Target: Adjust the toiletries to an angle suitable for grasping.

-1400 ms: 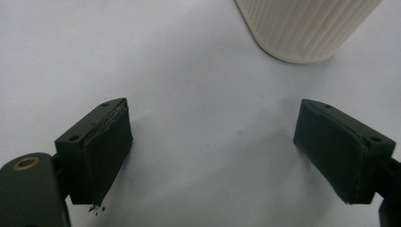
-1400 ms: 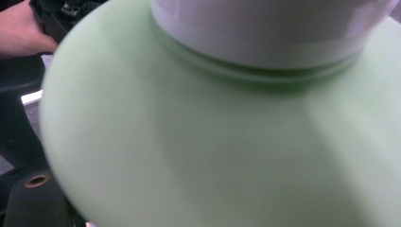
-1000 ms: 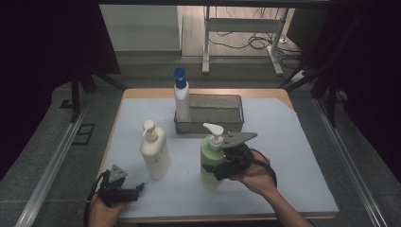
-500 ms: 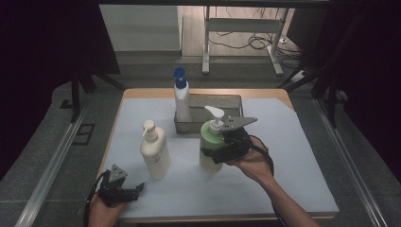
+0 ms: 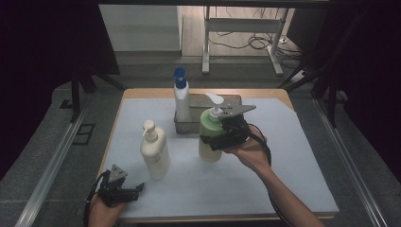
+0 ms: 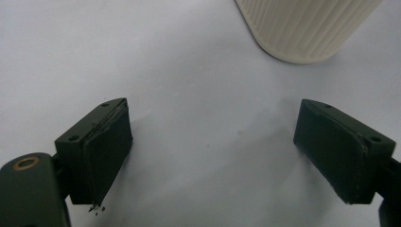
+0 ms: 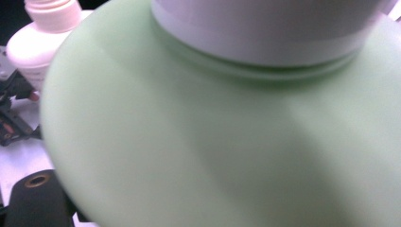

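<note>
Nearest the person, at the front left edge of the surface (image 5: 283, 161), the left gripper (image 5: 124, 190) lies low in the person's left hand (image 5: 101, 210). Its jaws stand wide apart with nothing between them. The left gripper view makes this plain: the two black pads (image 6: 106, 151) frame only bare white surface, and the ribbed base of the cream bottle (image 6: 302, 28) stands just ahead, apart from both pads.

From above, that cream bottle (image 5: 154, 151) stands upright with its pump on top, a little behind and to the right of the left gripper.

Farther in, near the middle of the surface, the right gripper (image 5: 222, 137) is clenched around the green bottle (image 5: 210, 137), held from its right side by the person's right hand (image 5: 250, 153). The high view shows the bottle upright, its white pump (image 5: 215, 101) rising in front of the tray. Whether its base touches the surface cannot be told from there. The right gripper view adds the close detail: the green shoulder (image 7: 189, 142) and the white collar (image 7: 265, 33) crowd the lens and hide the jaws, with the cream bottle's neck (image 7: 47, 19) off to the left.

Behind stands the dark tray (image 5: 184, 125), with a white bottle with a blue cap (image 5: 181, 101) at its left end. The green bottle covers part of the tray's front wall.
</note>
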`<state>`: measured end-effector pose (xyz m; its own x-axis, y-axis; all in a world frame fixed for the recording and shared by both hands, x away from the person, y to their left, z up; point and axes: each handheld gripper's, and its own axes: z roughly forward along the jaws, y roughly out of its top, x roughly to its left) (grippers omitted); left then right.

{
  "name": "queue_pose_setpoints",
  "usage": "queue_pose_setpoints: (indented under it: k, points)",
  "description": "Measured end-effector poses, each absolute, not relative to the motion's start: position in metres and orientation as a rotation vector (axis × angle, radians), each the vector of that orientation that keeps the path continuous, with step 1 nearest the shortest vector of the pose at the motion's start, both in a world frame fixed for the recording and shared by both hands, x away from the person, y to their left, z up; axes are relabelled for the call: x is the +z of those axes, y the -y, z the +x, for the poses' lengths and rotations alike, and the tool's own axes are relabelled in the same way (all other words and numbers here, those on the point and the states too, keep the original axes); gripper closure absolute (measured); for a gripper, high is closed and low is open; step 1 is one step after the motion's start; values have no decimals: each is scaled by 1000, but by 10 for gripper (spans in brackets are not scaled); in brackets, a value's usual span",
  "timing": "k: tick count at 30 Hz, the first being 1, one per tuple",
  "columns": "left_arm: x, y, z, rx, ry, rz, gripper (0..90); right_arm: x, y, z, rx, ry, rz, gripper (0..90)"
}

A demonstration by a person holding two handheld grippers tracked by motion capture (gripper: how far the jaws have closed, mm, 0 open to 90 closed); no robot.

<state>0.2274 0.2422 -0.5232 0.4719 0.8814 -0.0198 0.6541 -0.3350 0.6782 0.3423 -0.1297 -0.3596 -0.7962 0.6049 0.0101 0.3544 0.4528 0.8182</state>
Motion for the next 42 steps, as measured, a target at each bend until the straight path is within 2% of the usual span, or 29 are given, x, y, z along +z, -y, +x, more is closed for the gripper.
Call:
queue_pose_setpoints:
  k: [21,42]
  points:
    - [-523,-242,227,471,-1268,2098,123,-332,114,373,1234,-2371,856,119]
    - [-523,-242,228,471,-1268,2098,123,-326,103,412,1205,-2294,926,119]
